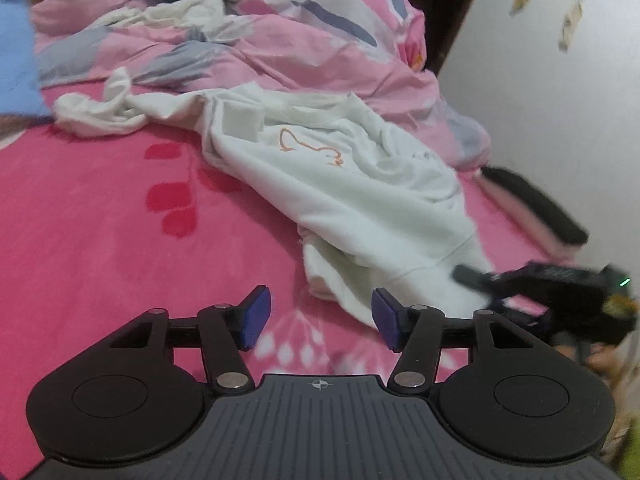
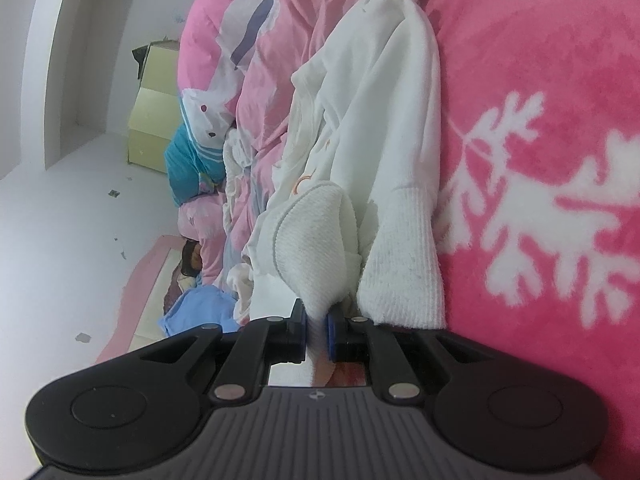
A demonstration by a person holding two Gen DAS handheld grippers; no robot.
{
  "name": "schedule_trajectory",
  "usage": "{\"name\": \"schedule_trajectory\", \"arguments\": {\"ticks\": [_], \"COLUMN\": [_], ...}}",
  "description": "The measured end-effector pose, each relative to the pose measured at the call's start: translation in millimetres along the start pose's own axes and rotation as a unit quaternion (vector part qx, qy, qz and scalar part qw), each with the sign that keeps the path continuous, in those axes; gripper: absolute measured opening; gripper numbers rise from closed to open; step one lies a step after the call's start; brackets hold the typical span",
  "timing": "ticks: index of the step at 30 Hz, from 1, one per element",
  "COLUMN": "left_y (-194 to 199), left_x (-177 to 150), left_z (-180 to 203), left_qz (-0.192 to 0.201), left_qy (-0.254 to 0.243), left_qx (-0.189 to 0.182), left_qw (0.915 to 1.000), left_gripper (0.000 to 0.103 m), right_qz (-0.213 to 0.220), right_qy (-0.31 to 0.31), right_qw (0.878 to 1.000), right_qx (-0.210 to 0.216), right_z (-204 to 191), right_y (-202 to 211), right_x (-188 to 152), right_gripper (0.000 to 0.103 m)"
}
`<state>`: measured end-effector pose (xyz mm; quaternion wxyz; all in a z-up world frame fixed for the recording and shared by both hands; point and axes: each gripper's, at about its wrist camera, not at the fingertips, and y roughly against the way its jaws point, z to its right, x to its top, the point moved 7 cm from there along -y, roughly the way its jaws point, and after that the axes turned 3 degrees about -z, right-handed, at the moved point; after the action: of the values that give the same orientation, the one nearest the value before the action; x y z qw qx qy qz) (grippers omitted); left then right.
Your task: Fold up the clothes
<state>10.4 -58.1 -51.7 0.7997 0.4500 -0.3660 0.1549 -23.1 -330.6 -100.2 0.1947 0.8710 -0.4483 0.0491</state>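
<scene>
White sweatshirt (image 1: 352, 184) lies crumpled on the pink blanket (image 1: 100, 220) of the bed, beside a heap of pink bedding (image 1: 280, 40). The right claw (image 2: 318, 332) is pinching a ribbed edge of it, near a cuff (image 2: 404, 272). The left claw (image 1: 320, 318) hangs spread and empty just short of the hem. This looks like the spreading-out step before any fold. Next, the left claw probably needs to take a matching edge so both can pull the cloth flat.

Sweatshirt (image 1: 360, 184): white, thin orange line drawing
Blanket (image 1: 100, 220): hot pink, red and white leaf prints
Quilt (image 1: 280, 40): pink, grey-blue streaks
</scene>
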Motion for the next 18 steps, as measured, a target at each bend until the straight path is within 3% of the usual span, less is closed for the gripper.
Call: {"name": "schedule_trajectory", "arguments": {"ticks": [7,10,11,12,18], "left_y": [-38.4,-48.6,-49.5,-48.8,-0.1], "left_x": [7.0,8.4,9.0,9.8,13.8], "left_z": [-16.0,-18.9,-19.1,-19.2,-17.4], "left_qz": [0.002,0.008,0.013,0.020,0.083], "left_qy": [0.029,0.029,0.030,0.031,0.044], "left_qx": [-0.029,-0.032,-0.035,-0.036,-0.012], "left_qw": [0.9992,0.9990,0.9989,0.9987,0.9955], "left_gripper": [0.054,0.039,0.017,0.007,0.004], "right_qz": [-0.003,-0.004,-0.005,-0.006,-0.012], "right_qy": [0.010,0.015,0.016,0.016,0.023], "right_qw": [1.000,1.000,1.000,1.000,1.000], "right_qx": [-0.005,-0.008,-0.009,-0.008,-0.008], "right_z": [-1.5,-2.6,-2.9,-3.2,-4.9], "right_y": [-6.8,-10.2,-11.1,-12.0,-14.7], "right_x": [1.3,1.3,1.2,0.9,-0.7], "right_gripper": [0.010,0.010,0.010,0.010,0.011]}}
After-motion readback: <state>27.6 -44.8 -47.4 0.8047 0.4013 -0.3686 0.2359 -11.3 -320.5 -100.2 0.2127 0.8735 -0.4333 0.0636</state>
